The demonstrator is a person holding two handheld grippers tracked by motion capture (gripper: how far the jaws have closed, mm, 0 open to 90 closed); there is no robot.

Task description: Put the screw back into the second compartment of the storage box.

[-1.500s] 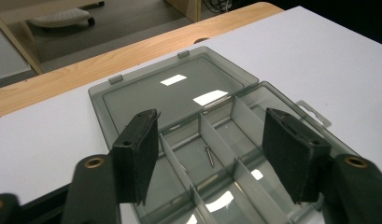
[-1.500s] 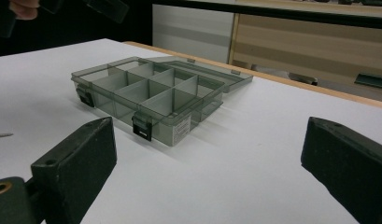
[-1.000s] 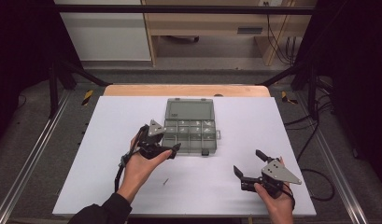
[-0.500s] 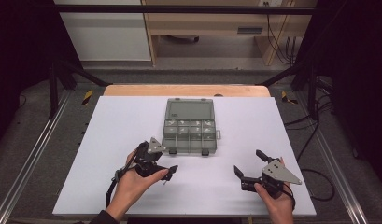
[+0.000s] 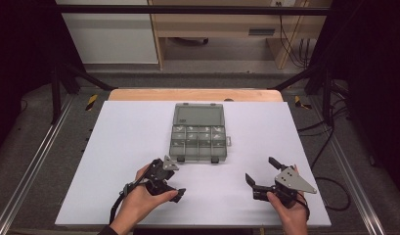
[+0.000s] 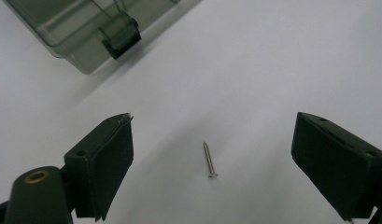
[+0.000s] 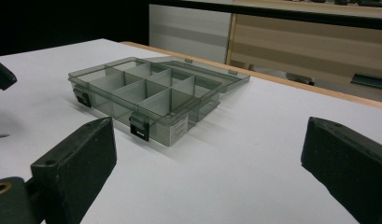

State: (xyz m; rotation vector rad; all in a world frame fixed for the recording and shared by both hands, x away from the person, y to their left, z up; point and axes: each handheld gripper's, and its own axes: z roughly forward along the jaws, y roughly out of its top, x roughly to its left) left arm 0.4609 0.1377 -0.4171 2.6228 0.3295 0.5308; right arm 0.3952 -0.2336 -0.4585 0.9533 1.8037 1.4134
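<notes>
A grey see-through compartment box [image 5: 198,132] lies mid-table with its lid folded open toward the far side. Several compartments hold small metal parts. In the left gripper view a small silver screw [image 6: 209,160] lies on the white table between the jaws of my left gripper [image 6: 212,126], which is open and holds nothing. A corner latch of the box [image 6: 118,39] sits just beyond. In the high view my left gripper [image 5: 170,182] hovers near the box's front left corner. My right gripper [image 5: 261,170] is open over the table at the front right, facing the box [image 7: 146,95].
The white table top [image 5: 124,142] ends in a wooden strip [image 5: 195,94] at the far side. Metal rails [image 5: 36,161] run along both sides. Cables [image 5: 334,191] trail off to the right. One jaw of the left gripper [image 7: 2,74] pokes into the right gripper view.
My left gripper has drawn back from the box's front left corner toward the near edge, still open. The right gripper has stayed put.
</notes>
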